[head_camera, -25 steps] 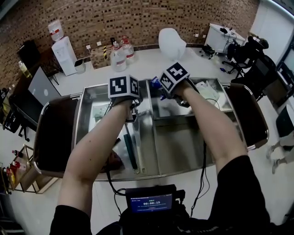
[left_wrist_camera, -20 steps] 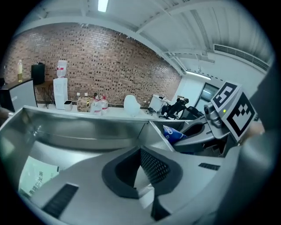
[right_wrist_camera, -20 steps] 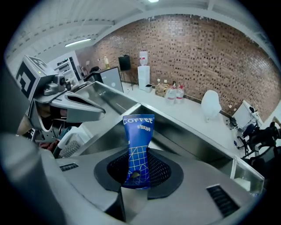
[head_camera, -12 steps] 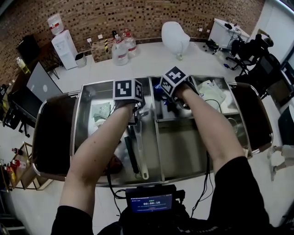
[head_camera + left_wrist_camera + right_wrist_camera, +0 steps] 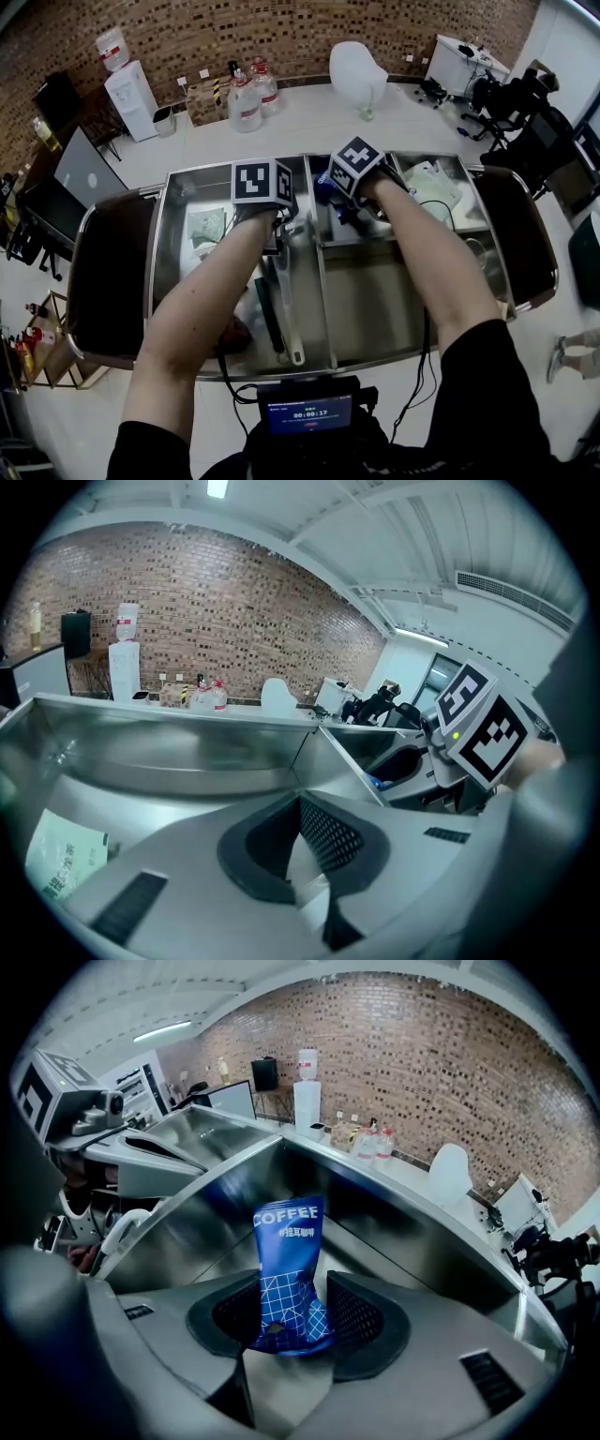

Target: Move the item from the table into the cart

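Note:
A blue coffee packet (image 5: 289,1269) stands upright on the steel floor of the cart's (image 5: 159,272) far middle compartment. My right gripper (image 5: 295,1299) points steeply down over it. Its jaws have just been opening, and the packet's lower part sits loose between the spread pads (image 5: 370,1312). In the head view a blue corner of the packet (image 5: 323,178) shows beside the right gripper (image 5: 339,202). My left gripper (image 5: 279,230) hangs low in the left compartment, jaws drawn together (image 5: 295,832) with only a pale sliver between the pads; what that sliver is I cannot tell.
A green-printed packet (image 5: 206,225) lies in the left compartment. Long tools (image 5: 281,309) lie along the divider. White bags (image 5: 431,187) fill the far right compartment. Beyond the cart, a white table holds water bottles (image 5: 246,103), and a white chair (image 5: 356,75) stands behind it.
Both grippers have sunk lower into the cart compared with a second ago. Over the last half second they have barely moved.

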Action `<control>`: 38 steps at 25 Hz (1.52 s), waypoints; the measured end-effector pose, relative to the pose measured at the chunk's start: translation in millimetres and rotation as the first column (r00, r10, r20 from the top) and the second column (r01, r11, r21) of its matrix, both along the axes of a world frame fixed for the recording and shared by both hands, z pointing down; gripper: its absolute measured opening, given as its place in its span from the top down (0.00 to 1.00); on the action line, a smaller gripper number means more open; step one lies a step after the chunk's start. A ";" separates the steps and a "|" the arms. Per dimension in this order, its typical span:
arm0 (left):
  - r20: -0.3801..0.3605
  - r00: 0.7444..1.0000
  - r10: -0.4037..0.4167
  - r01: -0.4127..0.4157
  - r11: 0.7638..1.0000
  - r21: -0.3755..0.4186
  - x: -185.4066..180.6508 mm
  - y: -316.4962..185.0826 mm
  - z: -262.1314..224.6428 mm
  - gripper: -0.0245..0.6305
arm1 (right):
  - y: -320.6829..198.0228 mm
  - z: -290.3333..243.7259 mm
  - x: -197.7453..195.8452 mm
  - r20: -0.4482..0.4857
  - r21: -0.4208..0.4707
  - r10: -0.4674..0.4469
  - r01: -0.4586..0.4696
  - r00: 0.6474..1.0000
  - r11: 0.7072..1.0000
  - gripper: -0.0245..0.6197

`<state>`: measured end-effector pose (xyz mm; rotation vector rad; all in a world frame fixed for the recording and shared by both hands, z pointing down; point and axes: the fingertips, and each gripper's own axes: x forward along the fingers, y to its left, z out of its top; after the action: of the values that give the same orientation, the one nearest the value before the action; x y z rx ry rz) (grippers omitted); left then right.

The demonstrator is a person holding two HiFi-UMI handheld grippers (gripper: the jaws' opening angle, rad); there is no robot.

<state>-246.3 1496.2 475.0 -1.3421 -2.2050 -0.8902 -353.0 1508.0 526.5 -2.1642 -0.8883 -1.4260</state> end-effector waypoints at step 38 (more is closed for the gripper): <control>-0.080 0.996 0.037 -0.084 0.682 -0.727 -35.7 -393.5 -242.5 0.96 | -378.8 -282.8 -78.0 -0.672 -0.554 -0.195 -0.311 0.714 0.772 0.81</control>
<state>-282.0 1102.7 232.6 -1.5583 -2.6563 0.1309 -431.0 1129.1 243.7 -2.7914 -1.2075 -0.1075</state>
